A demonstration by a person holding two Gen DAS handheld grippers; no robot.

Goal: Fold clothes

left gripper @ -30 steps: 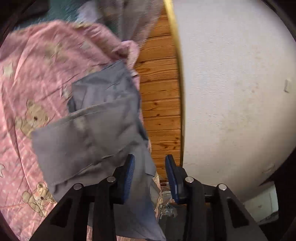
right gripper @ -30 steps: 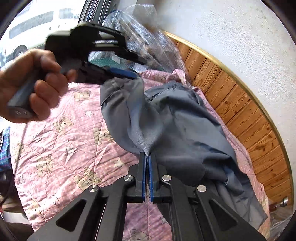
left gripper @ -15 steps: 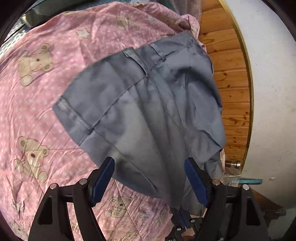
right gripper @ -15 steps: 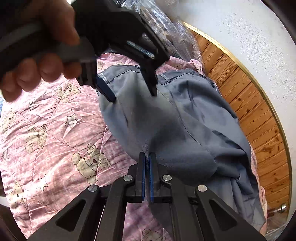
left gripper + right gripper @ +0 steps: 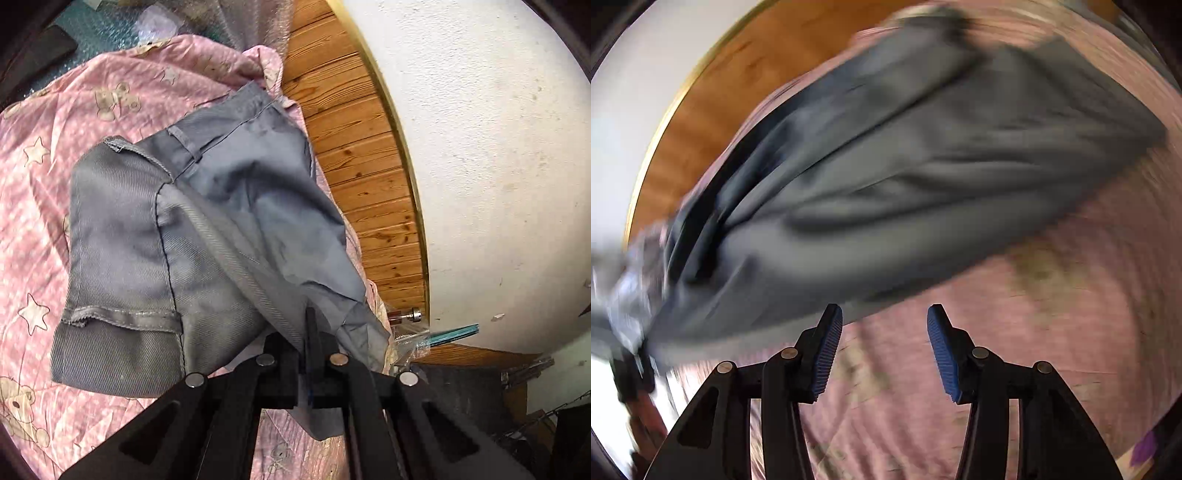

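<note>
Left gripper (image 5: 309, 334): black angular frame, triangular cut-outs in the arms, four round silver screw heads across the linkage. Right gripper (image 5: 884, 354): same black frame, four silver screws, fingers (image 5: 827, 354) faced with blue ribbed pads.

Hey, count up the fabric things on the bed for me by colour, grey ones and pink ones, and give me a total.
Grey: 1, the grey trousers, pinched in the shut jaws of the left gripper.
Pink: 1, the pink teddy-bear quilt under them.
Total: 2.
The right gripper is open and holds nothing.
</note>
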